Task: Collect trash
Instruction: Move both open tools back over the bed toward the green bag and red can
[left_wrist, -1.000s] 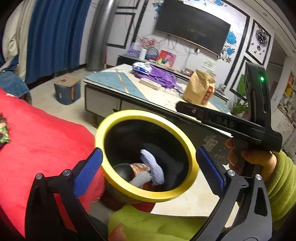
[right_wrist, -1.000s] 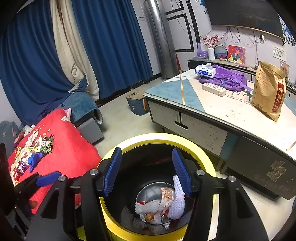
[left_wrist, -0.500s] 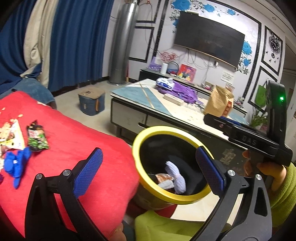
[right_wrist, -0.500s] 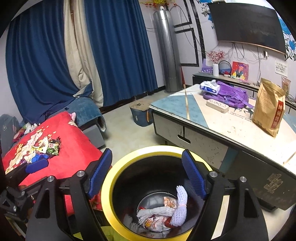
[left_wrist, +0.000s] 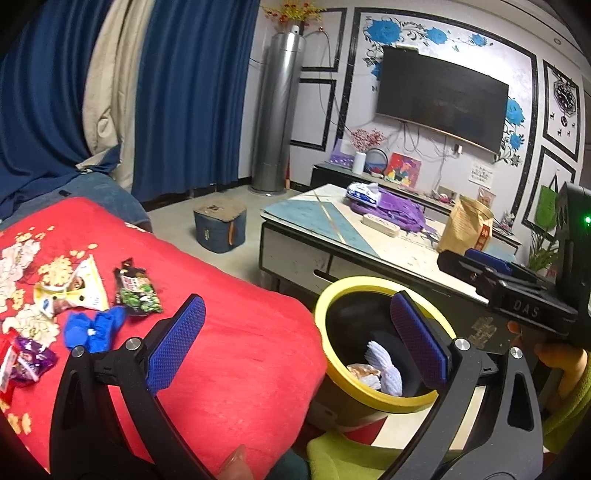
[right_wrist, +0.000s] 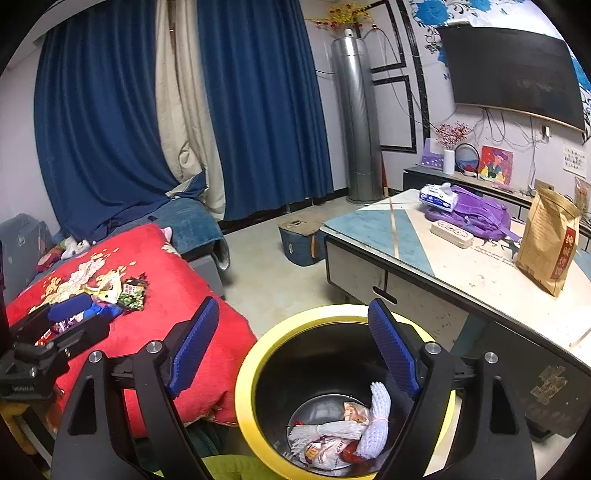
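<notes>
A black trash bin with a yellow rim (left_wrist: 334, 295) (right_wrist: 251, 369) stands on the floor beside a red blanket (left_wrist: 240, 350) (right_wrist: 166, 266). White foam netting (right_wrist: 378, 402) and wrappers (right_wrist: 325, 448) lie inside it. On the blanket lie a green snack wrapper (left_wrist: 137, 291) (right_wrist: 131, 297), a yellow-white wrapper (left_wrist: 74, 291), a blue crumpled piece (left_wrist: 94, 326) and a purple wrapper (left_wrist: 31, 360). My left gripper (left_wrist: 295, 339) is open and empty over the blanket's edge. My right gripper (right_wrist: 295, 347) is open and empty above the bin; its body shows in the left wrist view (left_wrist: 517, 295).
A low table (right_wrist: 461, 273) (left_wrist: 325, 236) stands right of the bin with a brown paper bag (right_wrist: 548, 240), a purple bag (right_wrist: 476, 214) and a tissue pack (right_wrist: 437, 195). A blue box (left_wrist: 219, 229) sits on the floor. Blue curtains and a TV are behind.
My left gripper has swung left from over the bin toward the blanket, bringing the wrappers into view. My right gripper has opened wider and risen a little above the bin.
</notes>
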